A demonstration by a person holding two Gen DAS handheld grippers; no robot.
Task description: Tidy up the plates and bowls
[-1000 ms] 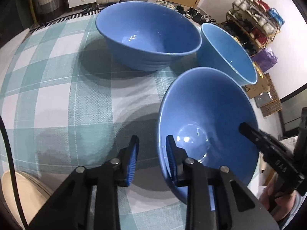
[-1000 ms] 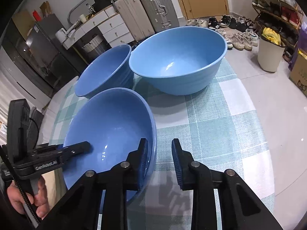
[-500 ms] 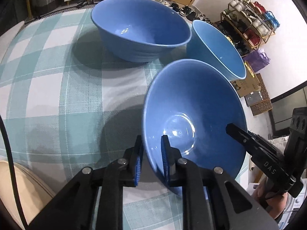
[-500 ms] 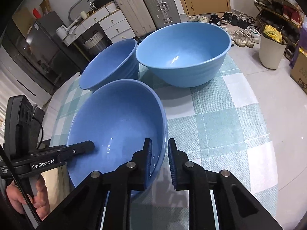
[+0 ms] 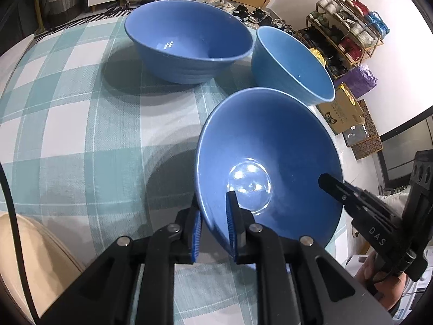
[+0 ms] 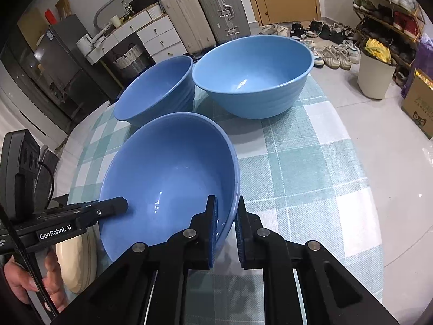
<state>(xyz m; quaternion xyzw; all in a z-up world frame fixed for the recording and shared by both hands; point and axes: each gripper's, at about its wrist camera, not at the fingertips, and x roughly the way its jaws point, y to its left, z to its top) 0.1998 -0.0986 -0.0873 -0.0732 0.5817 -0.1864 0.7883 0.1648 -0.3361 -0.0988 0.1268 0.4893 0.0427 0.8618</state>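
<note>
1. Since a second ago both grippers have closed in on the nearest blue bowl (image 5: 270, 146): each pair of jaws stood open astride its rim then, and has just been closing, with the rim between them.
2. The left gripper (image 5: 213, 227) now clamps the bowl's rim on one side, one blue pad inside the bowl and one outside.
3. The right gripper (image 6: 224, 227) pinches the opposite rim the same way, so the bowl is gripped from both sides.
4. The bowl sits tilted over the near part of the checked tablecloth (image 5: 81, 124); whether its base still touches the cloth I cannot tell, since the rim hides it.
5. Beyond it stand two more blue bowls, upright on the cloth and just beside each other: the widest bowl (image 5: 186, 40) and a deeper bowl (image 5: 292, 65).
6. A hand (image 6: 32, 284) holds the left gripper's handle at the edge of the right wrist view.
7. Suitcases (image 6: 205, 19) and a white bin (image 6: 376, 75) stand on the floor behind.
</note>
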